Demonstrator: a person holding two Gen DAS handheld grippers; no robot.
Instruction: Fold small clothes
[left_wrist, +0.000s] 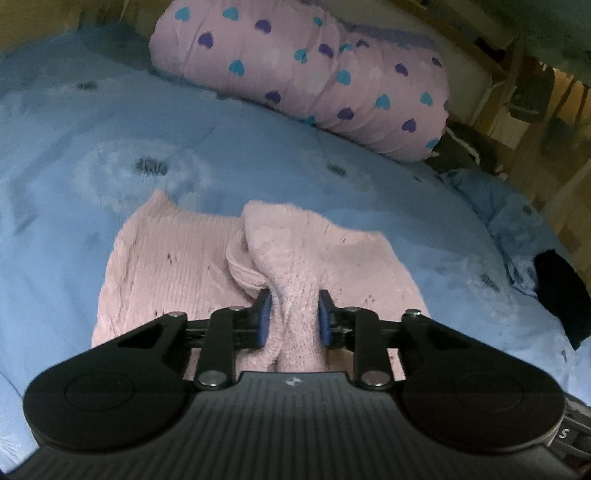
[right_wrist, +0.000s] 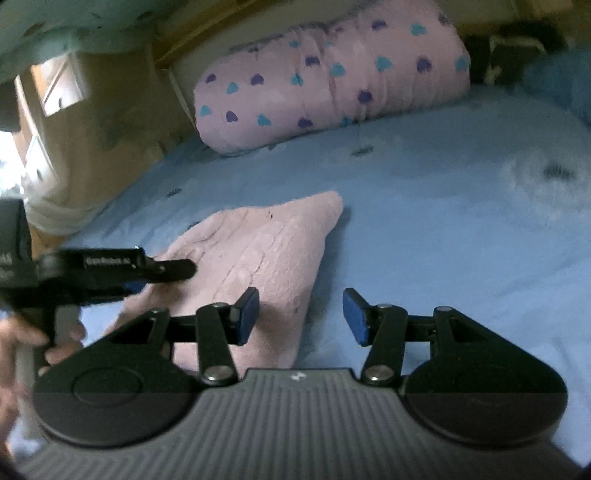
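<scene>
Garment (left_wrist: 155, 273) near edge hidden | left gripper (left_wrist: 293, 317) pinching its bunched fold | right gripper (right_wrist: 301, 314) spread

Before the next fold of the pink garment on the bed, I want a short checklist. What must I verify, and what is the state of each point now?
1. Left gripper has cloth: ok. A bunched ridge of the pink garment sits between its fingers, which press its sides.
2. Right gripper has cloth: not ok. Its fingers stand open over the blue sheet, beside the garment's edge.
3. Garment lies flat: not ok. It is bunched in the middle.
4. Room for the fold: ok. Bare sheet lies between garment and heart-print pillow.
5. Grippers clear of each other: ok, apart in the right wrist view.
6. How many layers are gripped: cannot tell.
</scene>
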